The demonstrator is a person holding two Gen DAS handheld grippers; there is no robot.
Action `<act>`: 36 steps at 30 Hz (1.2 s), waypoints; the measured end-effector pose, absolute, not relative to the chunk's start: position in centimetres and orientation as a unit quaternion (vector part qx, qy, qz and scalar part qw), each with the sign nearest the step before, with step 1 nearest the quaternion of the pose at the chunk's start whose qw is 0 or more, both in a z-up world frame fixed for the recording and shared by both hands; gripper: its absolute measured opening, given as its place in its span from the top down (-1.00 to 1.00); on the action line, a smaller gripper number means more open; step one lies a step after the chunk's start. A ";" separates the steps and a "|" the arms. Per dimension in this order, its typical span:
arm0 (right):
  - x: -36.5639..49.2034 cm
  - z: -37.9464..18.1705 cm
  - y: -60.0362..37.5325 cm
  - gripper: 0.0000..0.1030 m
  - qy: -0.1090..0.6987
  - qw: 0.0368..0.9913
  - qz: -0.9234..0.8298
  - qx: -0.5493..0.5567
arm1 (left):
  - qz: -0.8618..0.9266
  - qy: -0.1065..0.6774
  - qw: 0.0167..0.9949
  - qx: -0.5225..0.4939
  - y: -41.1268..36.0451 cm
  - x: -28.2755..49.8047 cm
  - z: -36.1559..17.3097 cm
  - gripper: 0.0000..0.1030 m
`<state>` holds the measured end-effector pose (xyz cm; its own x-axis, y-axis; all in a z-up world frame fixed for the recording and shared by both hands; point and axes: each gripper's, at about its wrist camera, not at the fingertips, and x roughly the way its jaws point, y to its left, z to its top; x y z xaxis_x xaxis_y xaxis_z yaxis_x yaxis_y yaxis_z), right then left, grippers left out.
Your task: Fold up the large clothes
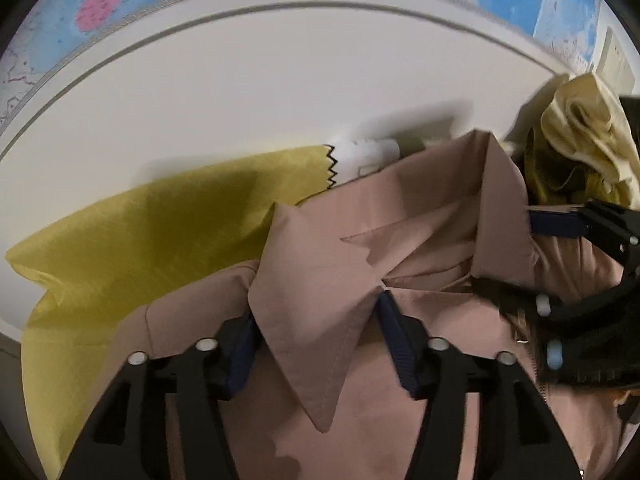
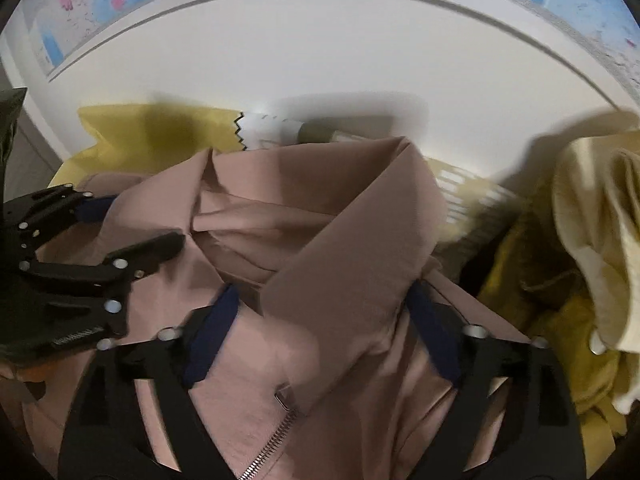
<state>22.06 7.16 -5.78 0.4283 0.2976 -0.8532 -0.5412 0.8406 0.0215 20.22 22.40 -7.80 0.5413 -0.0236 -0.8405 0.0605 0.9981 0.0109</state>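
Pink jacket (image 1: 400, 288) lies bunched on the white table (image 1: 240, 112), toward its near edge, its collar spread open and pointing at the far edge; a metal zipper (image 2: 272, 446) runs down its front in the right wrist view. Starting at the left, a yellow-green cloth (image 1: 120, 240) lies flat on the table, reaching from the left edge under the jacket's left shoulder, and its zigzag-cut end meets a white cloth (image 1: 360, 156) just behind the collar. Next, the left gripper (image 1: 320, 344) stands over the jacket with its blue-padded fingers spread wide, one on each side of the left collar point; nothing is pinched between them. Further right, the right gripper (image 2: 324, 332) straddles the right collar flap in the same way, fingers apart and clamping nothing. Both tools sit close together above the collar, each visible at the edge of the other's view. At the right edge of the table a crumpled cream garment (image 2: 596, 248) rests on top of a mustard-yellow one (image 2: 540, 292), just beside the jacket. A colourful map (image 1: 100, 4) hangs beyond the far edge.
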 end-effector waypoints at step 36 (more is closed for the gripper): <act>-0.1 -4.7 -9.6 -0.64 0.407 0.838 0.346 -0.110 | -0.051 0.346 0.933 0.086 25.3 -4.7 -2.8 -0.60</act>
